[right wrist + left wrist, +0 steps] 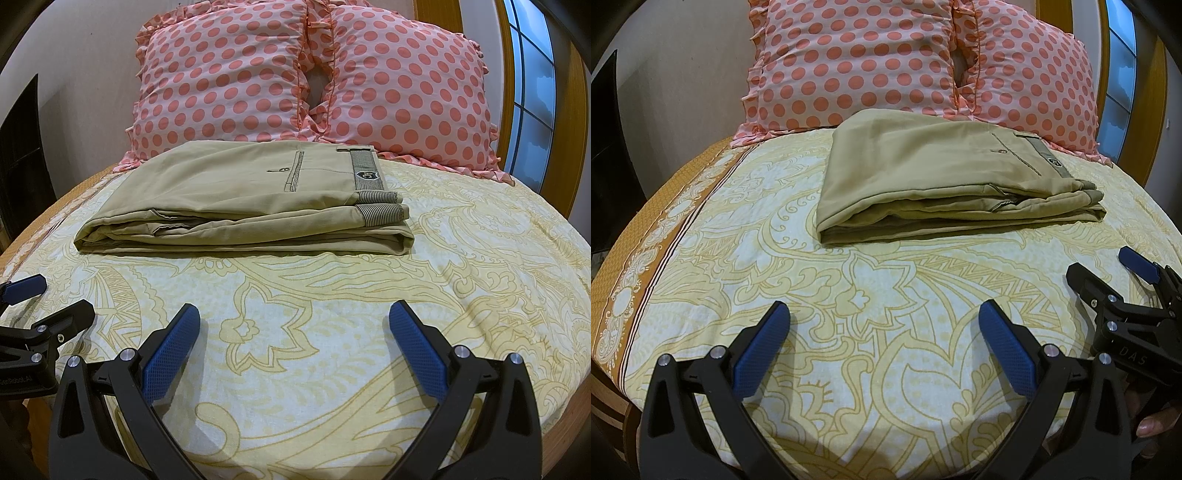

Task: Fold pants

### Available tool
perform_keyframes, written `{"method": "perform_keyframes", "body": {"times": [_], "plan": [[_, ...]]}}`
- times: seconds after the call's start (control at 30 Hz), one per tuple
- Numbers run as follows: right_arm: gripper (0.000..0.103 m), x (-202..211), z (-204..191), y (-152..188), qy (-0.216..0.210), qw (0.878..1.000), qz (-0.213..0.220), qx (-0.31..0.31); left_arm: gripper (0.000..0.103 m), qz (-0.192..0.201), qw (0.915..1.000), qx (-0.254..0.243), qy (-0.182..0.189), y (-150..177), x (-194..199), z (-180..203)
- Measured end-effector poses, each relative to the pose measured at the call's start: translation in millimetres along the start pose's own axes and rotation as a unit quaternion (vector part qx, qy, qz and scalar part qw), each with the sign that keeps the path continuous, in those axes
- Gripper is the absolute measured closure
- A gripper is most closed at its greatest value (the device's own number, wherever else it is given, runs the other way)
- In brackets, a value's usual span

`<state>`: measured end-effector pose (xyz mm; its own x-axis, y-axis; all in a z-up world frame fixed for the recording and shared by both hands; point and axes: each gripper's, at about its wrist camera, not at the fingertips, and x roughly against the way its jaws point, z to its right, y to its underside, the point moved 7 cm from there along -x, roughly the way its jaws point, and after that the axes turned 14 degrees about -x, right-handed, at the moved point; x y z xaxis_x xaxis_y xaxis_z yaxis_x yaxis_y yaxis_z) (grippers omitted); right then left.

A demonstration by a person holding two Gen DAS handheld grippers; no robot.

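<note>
The khaki pants (pixel 934 173) lie folded in a flat stack on the bed, in front of the pillows; they also show in the right wrist view (pixel 236 199), waistband with striped lining to the right. My left gripper (pixel 884 314) is open and empty, above the sheet, well short of the pants. My right gripper (pixel 294 314) is open and empty, also short of the pants. The right gripper shows at the right edge of the left wrist view (pixel 1108 273), and the left gripper at the left edge of the right wrist view (pixel 55 295).
Two pink polka-dot pillows (pixel 229 77) (pixel 406 88) lean at the head of the bed. The yellow patterned sheet (pixel 332 314) covers the bed. A wooden-framed window (pixel 532 74) is at the right, a dark object (pixel 22 147) at the left wall.
</note>
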<state>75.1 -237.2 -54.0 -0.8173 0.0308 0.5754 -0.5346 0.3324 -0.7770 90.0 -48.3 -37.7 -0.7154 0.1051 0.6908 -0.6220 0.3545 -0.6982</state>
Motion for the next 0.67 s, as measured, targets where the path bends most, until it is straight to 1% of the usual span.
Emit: {"method": "perform_keyframes", "body": {"times": [0.67], "plan": [[0.001,-0.3,-0.3,0.2,0.001,1.000,0.001,-0.001,0.002,0.000,1.0000,0.002,-0.001,-0.3,-0.3,0.8]]}}
